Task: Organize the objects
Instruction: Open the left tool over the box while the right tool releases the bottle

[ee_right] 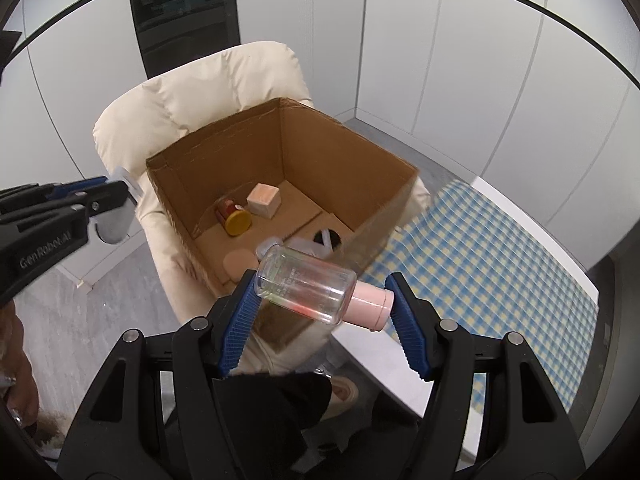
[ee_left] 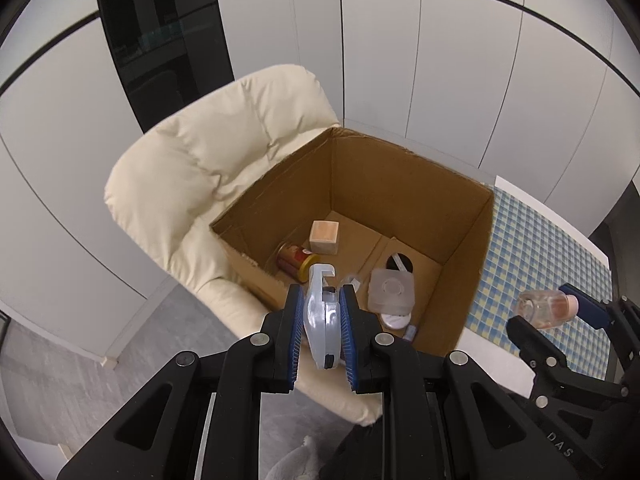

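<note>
An open cardboard box (ee_left: 400, 184) sits on the seat of a cream padded chair (ee_left: 208, 160), right beside a table covered with a blue and yellow checked cloth (ee_left: 532, 248). On the box floor lie a small wooden block (ee_left: 324, 237), a little jar with a yellow lid (ee_left: 296, 260) tipped on its side next to the block, a square clear plastic case (ee_left: 391, 290) nearer the front wall, a round white disc (ee_left: 394, 321) just under that case, and a dark round thing (ee_left: 400, 263) behind it that is too hidden to name. From the right wrist view a flat tan pad (ee_right: 237, 263) also shows against the near wall.

The left gripper (ee_left: 322, 320) is squeezed narrow on a pale blue plastic tape dispenser (ee_left: 320, 312), held upright between its blue pads, just above the box's near rim.

The right gripper (ee_right: 324, 300) is held fairly wide, clamped end to end on a clear bottle with a pink cap (ee_right: 316, 288): one pad on the bottle's base, the other on the cap. The bottle lies crosswise, over the near right corner of the box, by the table edge
</note>
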Tool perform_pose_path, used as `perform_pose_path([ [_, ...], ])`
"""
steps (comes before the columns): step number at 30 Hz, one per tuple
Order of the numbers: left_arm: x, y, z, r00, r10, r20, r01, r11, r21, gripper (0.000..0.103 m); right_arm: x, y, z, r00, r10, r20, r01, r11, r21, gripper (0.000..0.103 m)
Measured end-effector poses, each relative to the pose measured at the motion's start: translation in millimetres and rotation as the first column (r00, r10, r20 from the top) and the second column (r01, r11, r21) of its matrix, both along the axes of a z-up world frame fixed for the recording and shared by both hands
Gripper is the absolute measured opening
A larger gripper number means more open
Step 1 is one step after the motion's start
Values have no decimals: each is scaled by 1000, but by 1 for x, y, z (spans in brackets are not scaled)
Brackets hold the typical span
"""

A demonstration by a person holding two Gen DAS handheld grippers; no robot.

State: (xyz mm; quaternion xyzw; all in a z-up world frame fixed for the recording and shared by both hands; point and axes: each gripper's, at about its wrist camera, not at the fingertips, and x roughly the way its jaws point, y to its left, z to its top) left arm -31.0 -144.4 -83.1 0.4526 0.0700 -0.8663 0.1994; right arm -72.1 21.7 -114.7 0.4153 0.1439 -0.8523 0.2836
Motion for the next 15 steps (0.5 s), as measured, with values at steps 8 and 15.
perform_pose_path([
  [8,-49,-16,-25,999,6,48,-6,1000,9,18,-45,-32,-24,999,31,35,-30,999,-11,66],
  [15,-77,-25,-44,997,5,77,-6,1000,17,18,-71,-49,-47,997,33,66,-33,999,-3,66],
])
